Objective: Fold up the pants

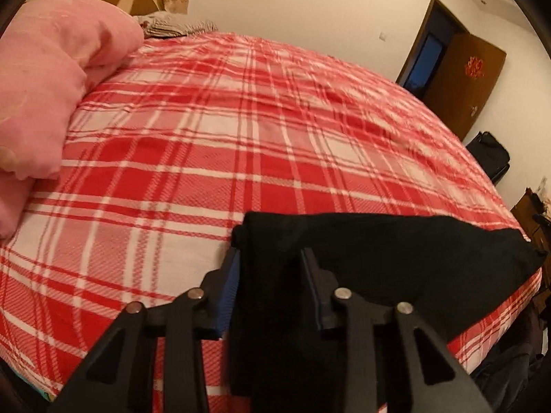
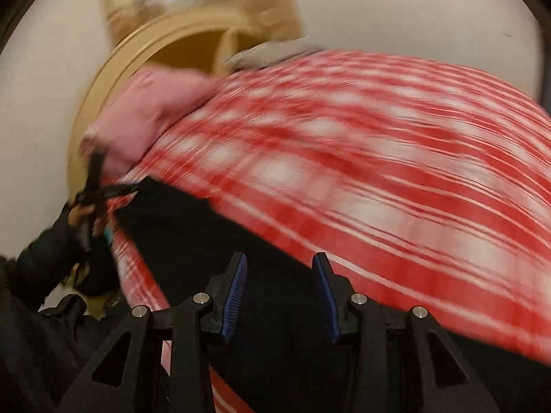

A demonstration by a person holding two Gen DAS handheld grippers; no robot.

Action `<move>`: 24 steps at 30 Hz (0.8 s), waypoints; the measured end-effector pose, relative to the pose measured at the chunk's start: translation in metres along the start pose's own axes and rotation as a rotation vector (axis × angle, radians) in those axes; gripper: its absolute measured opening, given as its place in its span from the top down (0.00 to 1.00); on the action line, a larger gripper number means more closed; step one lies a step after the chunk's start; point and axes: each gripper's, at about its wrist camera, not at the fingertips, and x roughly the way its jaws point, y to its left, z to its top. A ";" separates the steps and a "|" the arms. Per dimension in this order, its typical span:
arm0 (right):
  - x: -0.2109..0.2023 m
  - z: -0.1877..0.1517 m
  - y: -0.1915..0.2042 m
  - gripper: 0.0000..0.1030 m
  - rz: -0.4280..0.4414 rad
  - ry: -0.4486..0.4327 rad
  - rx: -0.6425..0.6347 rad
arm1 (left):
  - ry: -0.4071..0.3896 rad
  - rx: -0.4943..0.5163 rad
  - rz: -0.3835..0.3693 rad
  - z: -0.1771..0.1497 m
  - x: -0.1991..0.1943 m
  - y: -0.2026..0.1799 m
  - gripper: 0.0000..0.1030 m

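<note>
The black pants [image 1: 396, 251] lie along the near edge of the bed. In the left wrist view, a bunch of the black cloth sits between my left gripper's [image 1: 272, 261] blue-padded fingers, and the jaws hold it. In the right wrist view, which is blurred by motion, my right gripper [image 2: 279, 268] is open, with the black pants [image 2: 193, 220] spread under and beyond its fingers. The left gripper [image 2: 100, 189] shows at the far left of that view, in a gloved hand, at the pants' far end.
The bed is covered by a red and white plaid sheet [image 1: 224, 120]. A pink pillow [image 1: 44, 89] lies at the left by the headboard [image 2: 144, 55]. A brown door [image 1: 461, 75] and a dark bag [image 1: 489, 155] stand at the right.
</note>
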 end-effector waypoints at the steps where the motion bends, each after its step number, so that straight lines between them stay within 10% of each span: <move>1: 0.017 0.008 0.013 0.59 0.019 0.022 -0.031 | 0.002 0.003 -0.002 0.001 0.001 -0.002 0.65; 4: 0.058 0.027 0.044 0.59 0.067 0.070 -0.109 | 0.013 0.004 0.007 0.003 0.005 -0.004 0.67; 6: 0.084 0.036 0.053 0.59 0.086 0.097 -0.129 | 0.007 0.008 -0.009 0.005 0.005 -0.007 0.87; 12: 0.147 0.033 0.065 0.60 0.103 0.204 -0.131 | -0.086 0.013 -0.036 0.010 -0.012 -0.013 0.88; 15: 0.149 0.037 0.067 0.95 0.104 0.201 -0.120 | -0.104 0.015 -0.051 0.014 -0.012 -0.012 0.88; 24: 0.163 0.044 0.051 0.97 0.055 0.216 -0.062 | -0.089 -0.029 -0.079 0.017 -0.003 0.001 0.88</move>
